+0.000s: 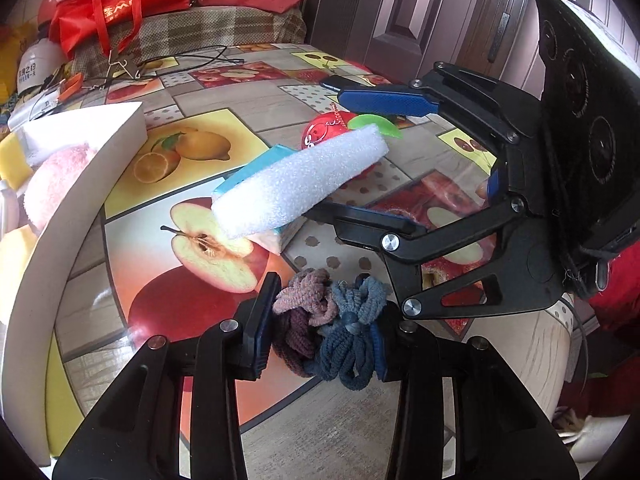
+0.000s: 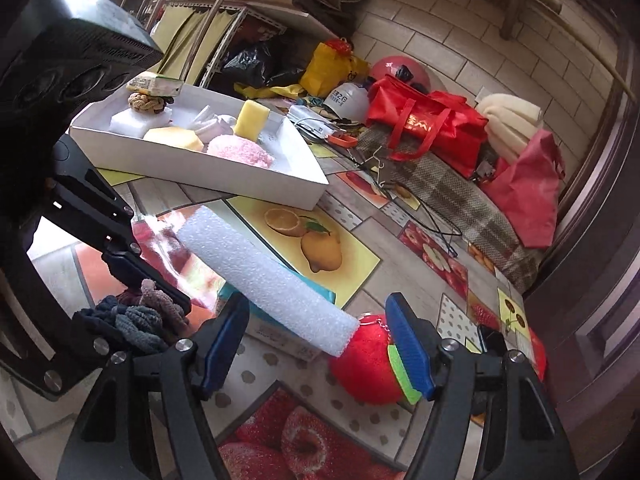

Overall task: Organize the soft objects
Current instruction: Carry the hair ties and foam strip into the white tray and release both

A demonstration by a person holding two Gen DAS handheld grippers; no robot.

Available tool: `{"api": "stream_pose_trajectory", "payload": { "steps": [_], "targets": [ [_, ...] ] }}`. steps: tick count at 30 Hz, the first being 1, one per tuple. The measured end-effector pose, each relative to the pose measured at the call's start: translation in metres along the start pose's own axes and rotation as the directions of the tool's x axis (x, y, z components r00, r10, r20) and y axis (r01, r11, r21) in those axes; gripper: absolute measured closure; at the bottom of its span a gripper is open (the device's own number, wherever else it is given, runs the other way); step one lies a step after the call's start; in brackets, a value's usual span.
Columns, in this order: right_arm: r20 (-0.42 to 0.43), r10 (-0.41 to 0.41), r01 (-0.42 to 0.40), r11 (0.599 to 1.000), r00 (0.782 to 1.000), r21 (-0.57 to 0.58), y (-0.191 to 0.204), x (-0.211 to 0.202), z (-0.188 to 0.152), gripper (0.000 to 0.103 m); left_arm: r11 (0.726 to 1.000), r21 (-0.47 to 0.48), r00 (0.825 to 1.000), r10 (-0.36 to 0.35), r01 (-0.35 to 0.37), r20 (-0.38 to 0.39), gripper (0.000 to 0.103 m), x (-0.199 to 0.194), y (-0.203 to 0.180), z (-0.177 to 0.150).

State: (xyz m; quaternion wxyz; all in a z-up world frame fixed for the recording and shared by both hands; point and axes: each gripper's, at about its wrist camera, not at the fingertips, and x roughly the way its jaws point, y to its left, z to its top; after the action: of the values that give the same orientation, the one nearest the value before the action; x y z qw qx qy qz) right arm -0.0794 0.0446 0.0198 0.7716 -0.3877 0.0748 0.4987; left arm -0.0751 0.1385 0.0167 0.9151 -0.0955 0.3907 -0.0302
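Note:
My left gripper is shut on a bundle of knitted hair ties, pink, maroon and blue, just above the table; it also shows in the right wrist view. My right gripper is open, its jaws on either side of a white foam roll that lies across a teal tissue pack. A red plush apple with a green leaf sits beside the right finger. In the left wrist view the foam roll lies between the right gripper's blue fingers.
A white box at the back left holds yellow sponges, a pink fluffy ball and other soft items; its wall is at the left in the left wrist view. A red bag, a plaid cloth, wires and clutter lie beyond.

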Motion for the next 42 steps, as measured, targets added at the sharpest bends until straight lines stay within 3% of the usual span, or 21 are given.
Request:
{"api": "stream_pose_trajectory", "payload": {
  "steps": [2,5,8,11,15,19,21,22,25,26,27,31,34,42],
  "targets": [
    [-0.010,0.056,-0.056,0.998,0.998,-0.034,0.004,0.003,0.003,0.035,1.000,-0.015,1.000,0.007,-0.007,0.009,0.066,-0.004,0.004,-0.002],
    [-0.064,0.156,-0.155,0.988,0.986,0.012,0.004,0.011,0.003,0.082,0.999,-0.037,0.999,0.018,-0.016,0.032,0.066,-0.011,0.009,-0.006],
    [-0.023,0.188,-0.184,0.976,0.982,0.119,-0.005,0.003,-0.003,0.084,0.997,-0.055,0.993,0.052,-0.047,0.105,0.065,-0.028,0.011,-0.010],
    [0.047,0.203,-0.208,0.940,0.978,0.272,-0.019,-0.009,-0.007,0.084,0.991,-0.059,0.972,0.126,-0.116,0.198,0.065,-0.046,0.007,-0.015],
    [0.119,0.166,-0.202,0.872,0.979,0.446,-0.031,-0.013,-0.008,0.084,0.976,-0.050,0.934,0.217,-0.212,0.283,0.065,-0.061,0.001,-0.019],
    [0.155,0.093,-0.163,0.831,0.983,0.533,-0.033,-0.017,-0.004,0.084,0.967,-0.096,0.906,0.254,-0.235,0.338,0.065,-0.075,0.010,-0.025],
    [0.164,0.059,-0.142,0.818,0.985,0.558,-0.033,-0.017,-0.001,0.084,0.958,-0.128,0.880,0.288,-0.258,0.379,0.065,-0.087,0.018,-0.029],
    [0.166,0.047,-0.135,0.812,0.985,0.568,-0.032,-0.016,0.001,0.084,0.946,-0.140,0.856,0.324,-0.292,0.403,0.065,-0.093,0.020,-0.031],
    [0.164,0.047,-0.133,0.810,0.985,0.571,-0.026,-0.006,0.012,0.084,0.884,-0.182,0.753,0.463,-0.431,0.468,0.065,-0.112,0.031,-0.036],
    [0.165,0.056,-0.141,0.811,0.985,0.568,-0.023,-0.002,0.016,0.084,0.863,-0.206,0.729,0.501,-0.461,0.466,0.065,-0.116,0.040,-0.038],
    [0.170,0.065,-0.151,0.811,0.983,0.565,-0.021,0.001,0.021,0.084,0.848,-0.234,0.719,0.528,-0.475,0.452,0.065,-0.118,0.053,-0.040],
    [0.195,0.104,-0.196,0.817,0.975,0.543,-0.004,0.015,0.043,0.084,0.814,-0.362,0.727,0.574,-0.454,0.377,0.065,-0.123,0.103,-0.044],
    [0.202,0.136,-0.225,0.816,0.970,0.533,0.007,0.028,0.060,0.084,0.784,-0.410,0.702,0.610,-0.467,0.368,0.065,-0.125,0.124,-0.042],
    [0.195,0.170,-0.247,0.835,0.966,0.492,0.032,0.073,0.111,0.084,0.764,-0.377,0.713,0.636,-0.524,0.296,0.065,-0.097,0.149,-0.016]
  ]
}}
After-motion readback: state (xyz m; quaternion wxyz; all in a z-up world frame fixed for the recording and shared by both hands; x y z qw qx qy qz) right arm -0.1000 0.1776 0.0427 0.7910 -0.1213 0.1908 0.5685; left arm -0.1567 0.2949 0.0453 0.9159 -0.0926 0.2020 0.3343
